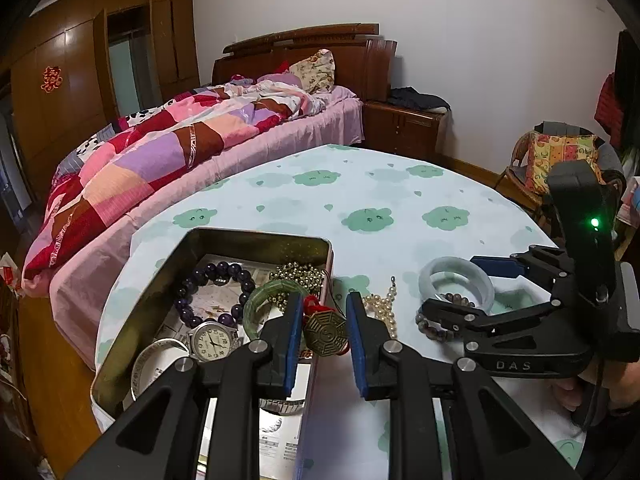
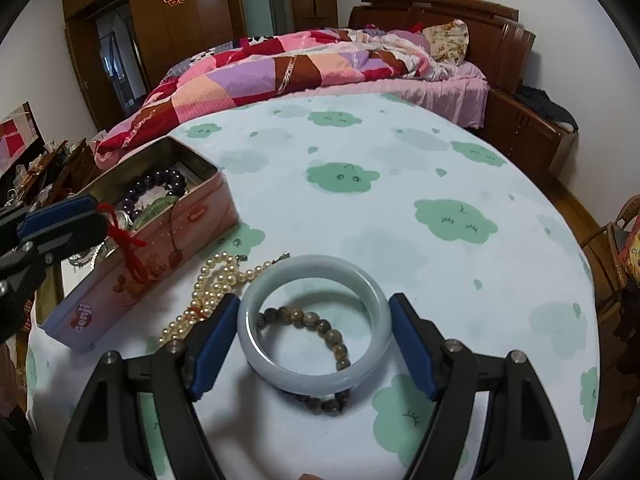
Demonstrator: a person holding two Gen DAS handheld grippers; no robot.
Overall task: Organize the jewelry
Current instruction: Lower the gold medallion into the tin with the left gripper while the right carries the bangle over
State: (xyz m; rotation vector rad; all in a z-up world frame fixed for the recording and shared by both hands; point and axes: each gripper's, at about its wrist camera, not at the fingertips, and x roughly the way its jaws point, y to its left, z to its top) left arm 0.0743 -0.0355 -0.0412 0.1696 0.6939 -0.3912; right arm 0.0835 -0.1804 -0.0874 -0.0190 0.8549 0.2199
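A: What sits farthest left on the table [image 1: 400, 184]?

B: An open metal tin [image 1: 256, 240] with pink sides, on the cloud-print cloth. Inside, from the left: a pale bangle [image 1: 154, 354] at the near corner, a wristwatch [image 1: 210, 340] beside it, a dark purple bead bracelet [image 1: 212, 292] farther in, then a green bangle [image 1: 264, 300] and a heap of small gold beads [image 1: 300, 274] against the tin's far right wall.

A: And the left gripper [image 1: 324, 334]?

B: It hangs over the tin's right edge. Its blue-padded fingers [image 1: 294, 332] are clenched on a bronze octagonal pendant [image 1: 325, 334] with a red knotted cord [image 2: 128, 240]; in the right wrist view the cord dangles down over the tin's side.

A: What lies right of the tin?

B: A pearl necklace [image 2: 216, 284], bunched on the cloth just beside the tin. Next to it lies a pale grey-white jade bangle [image 2: 316, 320], flat on the table, resting on a brown bead bracelet [image 2: 316, 324] that runs through its ring and out under its near rim.

A: Is the right gripper [image 2: 316, 344] grasping the bangle?

B: Its fingers [image 2: 412, 344] stand on either side of the bangle, low at the table. The left pad is just at the rim, the right one a little apart. They look released rather than pressing, though I cannot tell for sure whether the left pad touches.
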